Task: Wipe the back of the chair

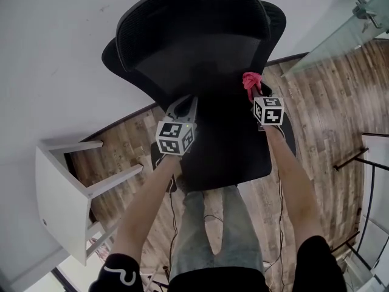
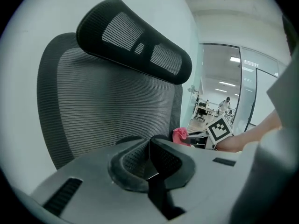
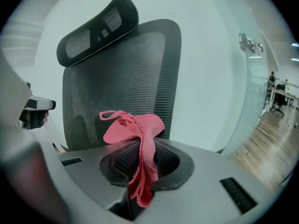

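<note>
Standing at the front of a black office chair (image 1: 200, 47) set against a white wall, the person holds both grippers out over its seat (image 1: 234, 154), and the wiping stroke looks about to start rather than under way

Right gripper (image 1: 258, 96): its jaws are clamped on a pink cloth (image 3: 135, 127), pinched in the middle so that a bunched fold stands up above the jaws and a tail hangs below. In the head view the cloth (image 1: 250, 81) sits low down near the right edge of the mesh backrest (image 3: 121, 73); whether it touches the mesh I cannot tell

Left gripper (image 1: 184, 104): jaws together, nothing between them, held just in front of the lower middle of the backrest (image 2: 103, 101), under the headrest (image 2: 135, 41)

Judging from this, the step in hand is bringing the cloth to the backrest. The next move calls for pressing the loose fold flat against the mesh and sweeping it across, then working upward toward the headrest. Mesh gives under pressure and the chair may roll or swivel, so the empty left gripper could steady the frame
</note>
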`<state>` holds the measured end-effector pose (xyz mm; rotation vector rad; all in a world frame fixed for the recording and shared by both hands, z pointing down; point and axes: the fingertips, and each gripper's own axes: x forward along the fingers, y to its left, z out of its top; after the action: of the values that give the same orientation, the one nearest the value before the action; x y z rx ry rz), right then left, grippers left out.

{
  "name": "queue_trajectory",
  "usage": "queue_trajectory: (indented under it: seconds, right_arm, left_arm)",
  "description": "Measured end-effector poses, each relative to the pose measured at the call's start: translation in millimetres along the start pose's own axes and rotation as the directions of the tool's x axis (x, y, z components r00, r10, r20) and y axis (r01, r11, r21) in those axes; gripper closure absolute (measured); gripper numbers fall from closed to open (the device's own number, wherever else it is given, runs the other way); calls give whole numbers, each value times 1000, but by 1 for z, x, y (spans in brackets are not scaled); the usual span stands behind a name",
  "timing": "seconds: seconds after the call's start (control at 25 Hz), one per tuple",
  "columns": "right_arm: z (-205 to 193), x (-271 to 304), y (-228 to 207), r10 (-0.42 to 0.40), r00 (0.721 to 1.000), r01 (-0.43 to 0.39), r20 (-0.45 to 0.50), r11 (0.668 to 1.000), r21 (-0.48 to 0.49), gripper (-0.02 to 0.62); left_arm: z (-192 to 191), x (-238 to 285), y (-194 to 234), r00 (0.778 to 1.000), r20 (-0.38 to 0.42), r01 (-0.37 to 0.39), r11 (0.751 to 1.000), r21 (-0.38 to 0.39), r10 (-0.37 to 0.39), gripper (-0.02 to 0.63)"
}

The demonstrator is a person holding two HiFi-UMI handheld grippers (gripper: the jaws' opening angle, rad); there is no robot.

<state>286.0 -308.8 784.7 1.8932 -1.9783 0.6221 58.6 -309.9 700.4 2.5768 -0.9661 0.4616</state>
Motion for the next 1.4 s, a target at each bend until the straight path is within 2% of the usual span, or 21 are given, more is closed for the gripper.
queue_trajectory:
  seconds: [0.28,0.48,0.6,0.76,0.96,1.12,1.4]
  right_arm:
    - [-2,-15,-35,-15,1000,16,-6,997,74,514]
    - [20,-46,-28,9,1000,-12,22,992,126,512]
    - [35,-80,2,85,995,-92,57,985,146,512]
    - [62,-127,46,157,982,-167,105,980,105,512]
    - [86,-196,102,200,968,-212,154,974,73,512]
    - [109,-249,164,241,951,-252,194,967,34,514]
    - [147,-328,256,317,921,-316,227,948,-44,514]
  left_arm:
    - [14,0,-26,999,6,-33,999,-10,33,586]
    - [21,-40,-41,996,27,-87,992,-90,89,586]
    - [16,-74,-56,995,-9,-95,989,-115,95,586]
    - [21,-123,-74,998,-11,-65,987,-147,64,586]
    - [49,-210,-75,995,81,-41,987,-154,54,584]
    - [68,-291,-75,986,164,13,984,-179,16,584]
    - [85,-379,-94,982,190,21,983,-185,15,584]
